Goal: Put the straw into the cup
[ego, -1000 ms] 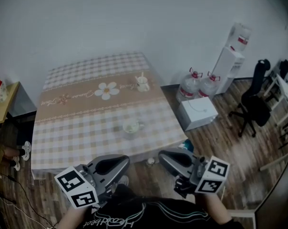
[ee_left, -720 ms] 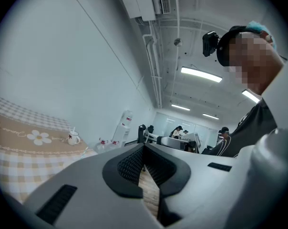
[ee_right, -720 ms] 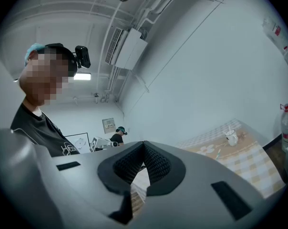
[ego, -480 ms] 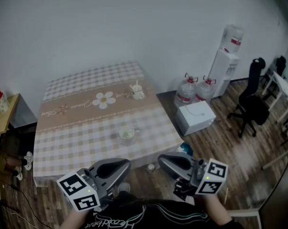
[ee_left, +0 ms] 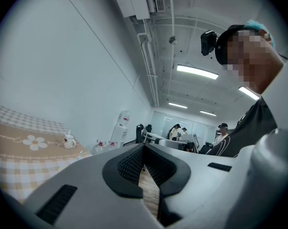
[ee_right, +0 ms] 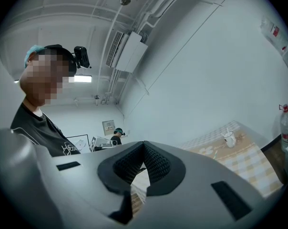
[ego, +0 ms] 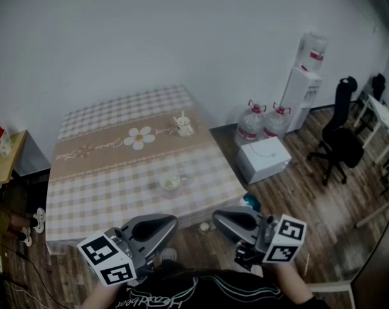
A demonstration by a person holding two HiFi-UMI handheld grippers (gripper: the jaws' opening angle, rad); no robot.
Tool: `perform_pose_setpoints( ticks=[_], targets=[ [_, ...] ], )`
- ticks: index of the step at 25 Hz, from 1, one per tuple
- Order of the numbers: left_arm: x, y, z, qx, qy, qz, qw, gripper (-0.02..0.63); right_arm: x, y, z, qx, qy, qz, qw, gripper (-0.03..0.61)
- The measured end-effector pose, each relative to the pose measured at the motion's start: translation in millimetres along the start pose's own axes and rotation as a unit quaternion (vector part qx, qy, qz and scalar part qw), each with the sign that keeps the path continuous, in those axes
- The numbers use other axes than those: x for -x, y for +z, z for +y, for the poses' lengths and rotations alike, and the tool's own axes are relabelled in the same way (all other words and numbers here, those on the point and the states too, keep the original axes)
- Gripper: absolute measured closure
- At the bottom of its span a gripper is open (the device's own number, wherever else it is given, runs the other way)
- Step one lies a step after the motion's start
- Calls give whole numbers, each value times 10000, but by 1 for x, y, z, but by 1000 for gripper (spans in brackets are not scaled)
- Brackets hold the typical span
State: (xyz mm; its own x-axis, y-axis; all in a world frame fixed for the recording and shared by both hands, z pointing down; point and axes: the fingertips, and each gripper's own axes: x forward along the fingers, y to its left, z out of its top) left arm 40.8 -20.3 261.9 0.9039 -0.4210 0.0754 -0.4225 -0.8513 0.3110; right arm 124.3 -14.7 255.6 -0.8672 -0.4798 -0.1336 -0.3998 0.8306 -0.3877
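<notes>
Both of my grippers are closed and empty, held near my body, short of the checked table (ego: 104,185). At far left stands a small yellow side table (ego: 8,148). My left gripper (ego: 170,222) has its fingers pressed together on nothing. Mid-table lies a small clear thing (ego: 172,181) with a greenish streak, between me and the white cup (ego: 182,127), from which a thin pale stick (ego: 180,116) rises. I cannot tell which is the straw, so this fits either a straw waiting to be fetched or one already in the cup. My right gripper (ego: 218,217) is likewise shut. Rightward, off my path, are water bottles (ego: 249,127), a white box (ego: 264,154) and an office chair (ego: 341,140).
</notes>
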Motion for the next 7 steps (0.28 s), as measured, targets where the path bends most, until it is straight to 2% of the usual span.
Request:
perform_pose_setpoints(
  ticks=[7],
  targets=[
    [-7, -2, -1, -19, -16, 49, 10000, 617, 10, -1, -10, -79, -62, -95, 9999, 566]
  ],
)
